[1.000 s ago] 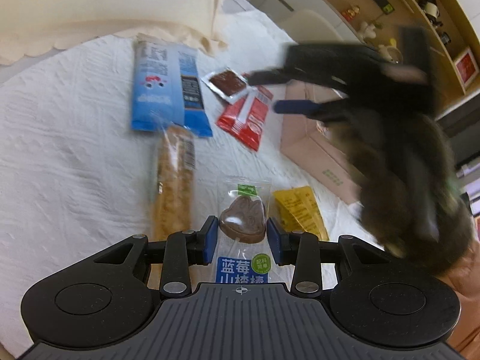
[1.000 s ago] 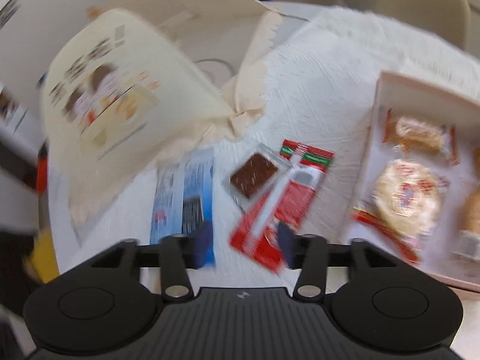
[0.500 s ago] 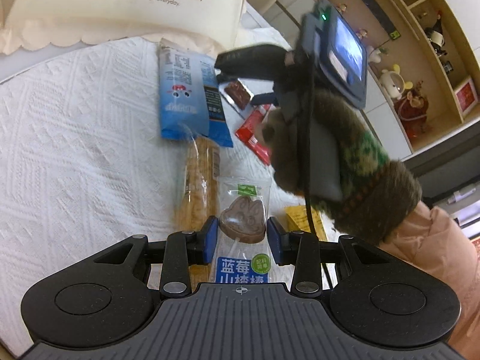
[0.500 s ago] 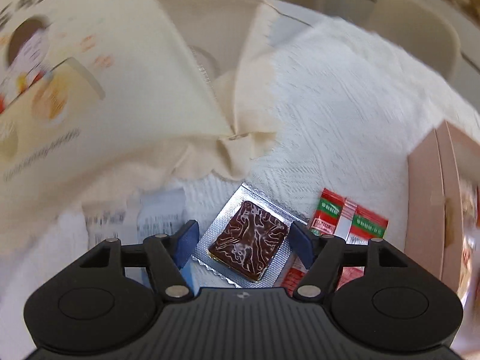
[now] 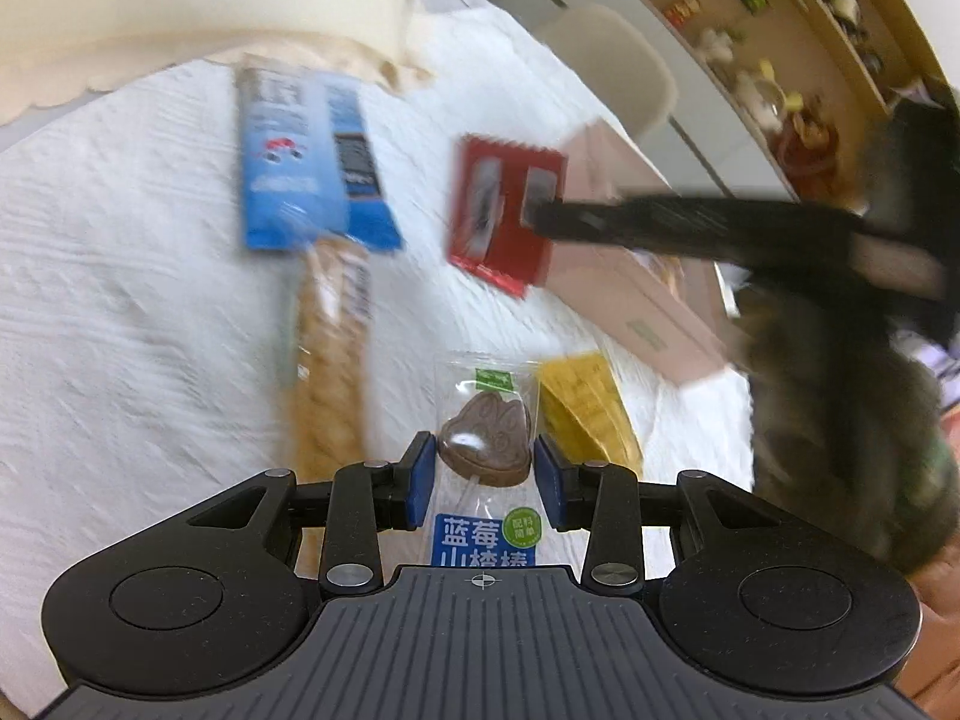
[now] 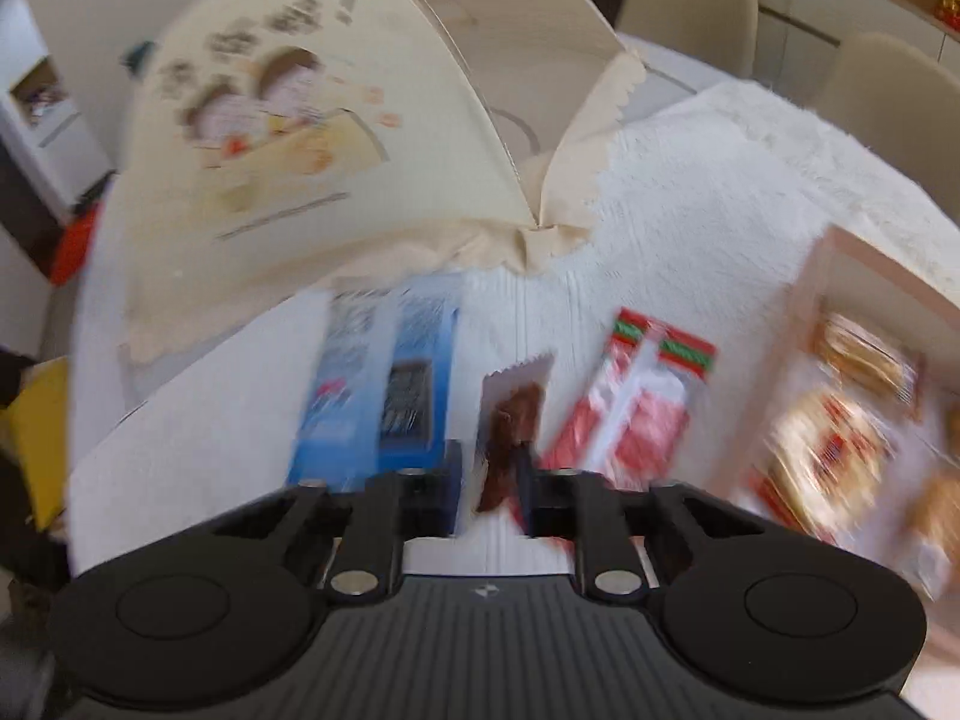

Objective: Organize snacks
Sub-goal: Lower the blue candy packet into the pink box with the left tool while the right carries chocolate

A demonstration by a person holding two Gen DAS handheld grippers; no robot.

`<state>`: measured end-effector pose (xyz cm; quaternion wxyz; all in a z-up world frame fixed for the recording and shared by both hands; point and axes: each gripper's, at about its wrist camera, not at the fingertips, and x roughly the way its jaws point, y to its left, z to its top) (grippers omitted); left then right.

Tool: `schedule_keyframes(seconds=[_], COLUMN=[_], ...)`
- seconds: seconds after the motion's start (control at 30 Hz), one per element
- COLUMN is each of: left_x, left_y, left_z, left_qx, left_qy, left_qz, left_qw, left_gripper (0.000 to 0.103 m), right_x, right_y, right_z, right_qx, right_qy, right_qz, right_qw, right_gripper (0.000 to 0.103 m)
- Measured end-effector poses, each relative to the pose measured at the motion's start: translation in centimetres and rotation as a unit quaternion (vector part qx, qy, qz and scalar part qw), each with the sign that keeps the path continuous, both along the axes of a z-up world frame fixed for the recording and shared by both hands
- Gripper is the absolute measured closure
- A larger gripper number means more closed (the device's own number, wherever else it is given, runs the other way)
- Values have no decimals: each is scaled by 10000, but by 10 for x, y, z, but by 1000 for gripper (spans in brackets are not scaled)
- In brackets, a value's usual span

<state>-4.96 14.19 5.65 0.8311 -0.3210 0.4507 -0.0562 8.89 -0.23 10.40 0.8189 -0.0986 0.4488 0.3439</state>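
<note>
My left gripper (image 5: 485, 483) stands open around a clear-wrapped brown lollipop (image 5: 485, 444) with a blue label, lying on the white cloth. My right gripper (image 6: 487, 483) is shut on a small brown snack in a clear and silver wrapper (image 6: 510, 420), lifted on edge above the cloth; in the left wrist view it (image 5: 543, 213) reaches in from the right. A red packet (image 5: 501, 222) (image 6: 636, 408), a blue packet (image 5: 306, 150) (image 6: 390, 396), a long biscuit pack (image 5: 330, 360) and a yellow packet (image 5: 585, 408) lie on the cloth. A pink box (image 6: 810, 300) with several snacks sits at right.
A large cream printed bag (image 6: 312, 138) stands at the back of the table. The pink box's wall (image 5: 630, 312) is just right of the red packet. Pale chairs (image 6: 690, 6) and wooden shelves (image 5: 810, 60) are beyond the table.
My right gripper closed on the brown snack and lifted it off the cloth, pulling back to the right. My left gripper stays around the lollipop, unchanged.
</note>
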Motion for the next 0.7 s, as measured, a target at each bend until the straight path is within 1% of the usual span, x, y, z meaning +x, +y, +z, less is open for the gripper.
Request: schedule_keyframes(seconds=[0.1,0.2,0.27,0.33,0.4,0.43,0.47,0.5,0.53,0.6,0.67,0.7], left_x=[3,6,4,0,-7,-10,-16,-19,-22,-27,-28,-30], left_y=[-23,-45,-51,-51,-40,-34,-27,-19,-11,3,16,21], left_z=[5,8,6,6,8,10,14,16,18,22,23,22], left_qx=[116,206,251,393,458,499,543,598,626,627,646,646], left_qy=[24,79,147,206,236,229,216,197,168,112,101,116], left_qz=[-360,-719,-816,-755,-501,-344,-212,-50,111,390,604,700], left_qw=[9993,9972,9962,9962,9974,9979,9981,9980,9978,9972,9960,9954], left_gripper=[62,62,62,62,62,62,62,62,62,62,62,62], right_x=[-29,-52,-61,-68,-74,-78,-82,-85,-90,-95,-98,-98], right_y=[-50,-95,-112,-116,-110,-102,-95,-88,-80,-63,-49,-39], right_z=[15,21,19,11,1,-7,-14,-20,-26,-41,-55,-62], right_qx=[150,232,226,127,-17,-89,-129,-137,-125,-71,50,56], right_qy=[-49,-116,-208,-375,-486,-540,-577,-613,-650,-613,-569,-617], right_qz=[-53,-244,-226,-197,25,242,404,519,638,739,713,717], right_qw=[9999,9994,9993,9990,9988,9982,9974,9967,9958,9954,9958,9955], right_gripper=[100,100,99,98,87,69,49,42,40,40,40,40])
